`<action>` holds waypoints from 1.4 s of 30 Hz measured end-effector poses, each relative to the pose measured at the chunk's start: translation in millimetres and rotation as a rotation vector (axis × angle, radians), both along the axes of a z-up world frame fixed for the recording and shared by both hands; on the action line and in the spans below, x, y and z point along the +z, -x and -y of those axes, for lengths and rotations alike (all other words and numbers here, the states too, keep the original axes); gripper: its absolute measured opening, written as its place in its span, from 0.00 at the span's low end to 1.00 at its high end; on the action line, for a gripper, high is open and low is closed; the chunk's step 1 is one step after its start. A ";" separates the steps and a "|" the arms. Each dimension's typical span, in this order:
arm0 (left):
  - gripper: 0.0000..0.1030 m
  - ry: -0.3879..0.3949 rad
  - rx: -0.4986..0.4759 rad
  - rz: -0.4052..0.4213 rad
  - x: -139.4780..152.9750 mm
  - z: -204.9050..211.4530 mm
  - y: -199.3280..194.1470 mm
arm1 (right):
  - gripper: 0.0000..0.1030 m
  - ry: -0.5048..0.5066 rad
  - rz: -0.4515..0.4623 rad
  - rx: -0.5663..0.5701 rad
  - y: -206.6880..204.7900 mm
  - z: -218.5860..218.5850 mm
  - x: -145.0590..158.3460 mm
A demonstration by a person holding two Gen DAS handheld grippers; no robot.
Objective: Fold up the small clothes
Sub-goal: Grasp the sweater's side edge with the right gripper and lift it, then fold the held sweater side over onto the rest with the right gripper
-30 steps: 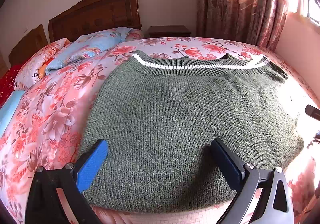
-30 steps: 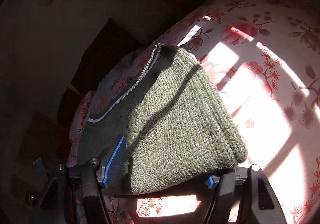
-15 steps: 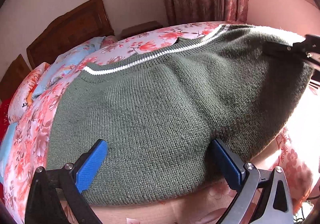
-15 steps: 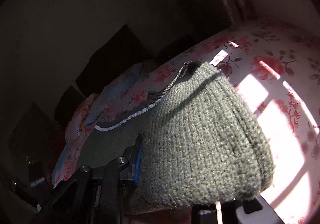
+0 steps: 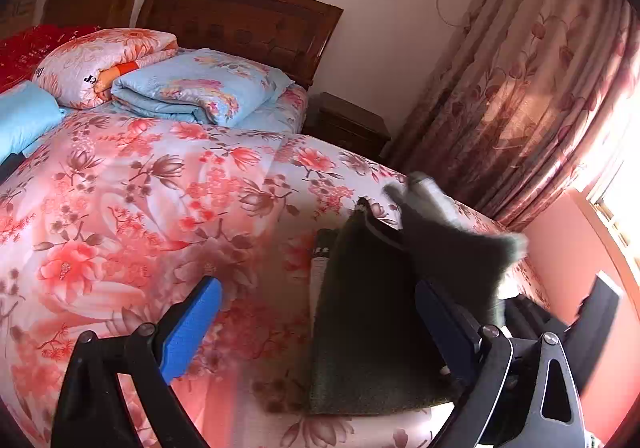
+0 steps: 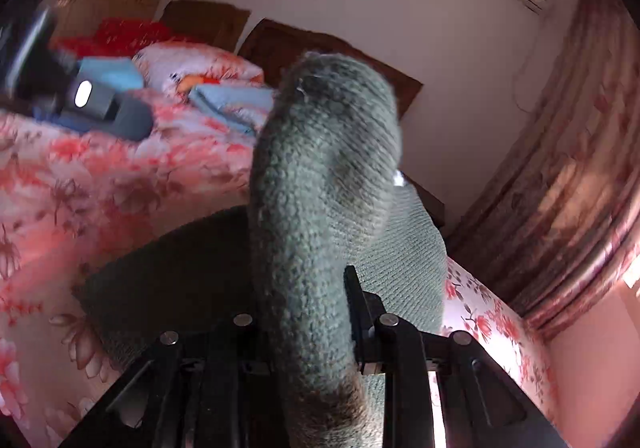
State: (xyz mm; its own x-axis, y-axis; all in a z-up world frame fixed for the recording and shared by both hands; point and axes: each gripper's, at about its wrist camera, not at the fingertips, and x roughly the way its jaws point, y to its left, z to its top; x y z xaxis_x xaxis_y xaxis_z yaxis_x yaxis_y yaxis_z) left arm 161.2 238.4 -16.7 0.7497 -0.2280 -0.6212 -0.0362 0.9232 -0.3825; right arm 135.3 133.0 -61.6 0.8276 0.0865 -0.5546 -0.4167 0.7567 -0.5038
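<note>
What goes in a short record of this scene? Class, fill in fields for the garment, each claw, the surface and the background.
garment: green knitted sweater, partly lifted off the bed, one end raised
right claw: right claw shut on a thick fold of the sweater, jaws just closed
left claw: left claw open, nothing gripped, sweater lying beside its right finger
surface: floral bedspread
background: folded blue quilt, wooden headboard, curtain
</note>
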 end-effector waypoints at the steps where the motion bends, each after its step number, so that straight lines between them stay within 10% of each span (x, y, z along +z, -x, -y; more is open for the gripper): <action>1: 1.00 0.002 0.007 -0.008 -2.8 -4.6 0.1 | 0.27 0.110 -0.043 0.031 -0.8 -19.9 -25.9; 4: 1.00 -0.003 0.007 -0.029 -12.2 -8.8 -0.2 | 0.27 0.362 0.179 0.064 24.1 -47.7 -60.5; 20: 1.00 -0.114 -0.102 0.040 26.9 50.1 -23.1 | 0.19 0.273 0.373 0.298 100.5 16.6 -34.7; 24: 1.00 -0.079 -0.076 0.038 26.7 47.3 0.4 | 0.19 0.197 0.405 0.316 111.4 34.4 -13.8; 33: 1.00 0.012 0.121 -0.125 -51.9 6.1 43.0 | 0.20 0.384 0.402 0.478 143.3 53.7 -56.4; 42: 1.00 -0.059 -0.027 0.009 4.3 60.8 41.1 | 0.26 0.407 0.381 0.414 135.3 22.5 -60.6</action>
State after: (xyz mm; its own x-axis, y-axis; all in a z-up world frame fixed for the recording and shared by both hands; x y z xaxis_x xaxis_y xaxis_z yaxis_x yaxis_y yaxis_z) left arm 120.1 177.6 -12.4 0.7495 -0.2112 -0.6275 -0.0076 0.9449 -0.3272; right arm 0.0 110.6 -122.3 0.9150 0.2836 -0.2870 -0.3678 0.2936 -0.8823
